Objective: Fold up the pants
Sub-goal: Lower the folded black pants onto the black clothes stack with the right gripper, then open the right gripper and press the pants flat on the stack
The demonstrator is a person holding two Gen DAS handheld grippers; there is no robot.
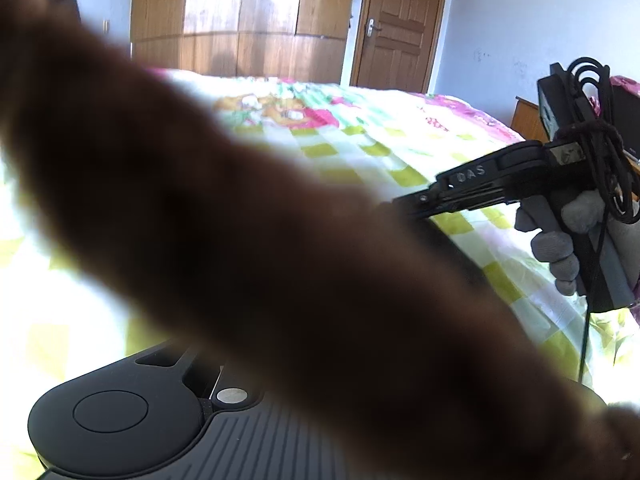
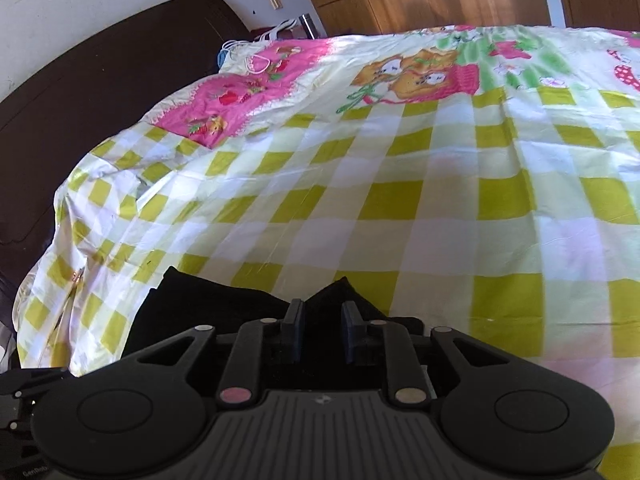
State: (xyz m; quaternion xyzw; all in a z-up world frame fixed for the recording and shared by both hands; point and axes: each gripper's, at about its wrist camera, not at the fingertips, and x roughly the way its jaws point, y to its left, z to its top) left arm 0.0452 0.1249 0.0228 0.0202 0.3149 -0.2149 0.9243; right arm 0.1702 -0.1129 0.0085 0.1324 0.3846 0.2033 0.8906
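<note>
The pants (image 2: 208, 312) lie dark on the near left part of the bed (image 2: 440, 208), just under the right claw (image 2: 322, 316). In the right wrist view its two fingers stand apart with a clear gap; dark cloth shows behind and between them, but the pads do not appear to press on it. In the left wrist view a blurred brown band of cloth (image 1: 248, 216) crosses right in front of the lens and hides the left claw's fingers, so whether that claw pinches the cloth cannot be told.

The main risk is judged to be a lost hold: with the right fingers spread, the pants could slump and bunch instead of lying flat, spoiling the fold line. The draped cloth also blinds the left camera, so a misplaced grip could go unnoticed.

Around: a checked bedsheet with cartoon prints, a dark headboard (image 2: 100, 92) at far left, white cables (image 2: 260, 36) near it, a wooden wardrobe (image 1: 240, 16) and a door (image 1: 400, 24) at the far side. The bed's far half lies bare.
</note>
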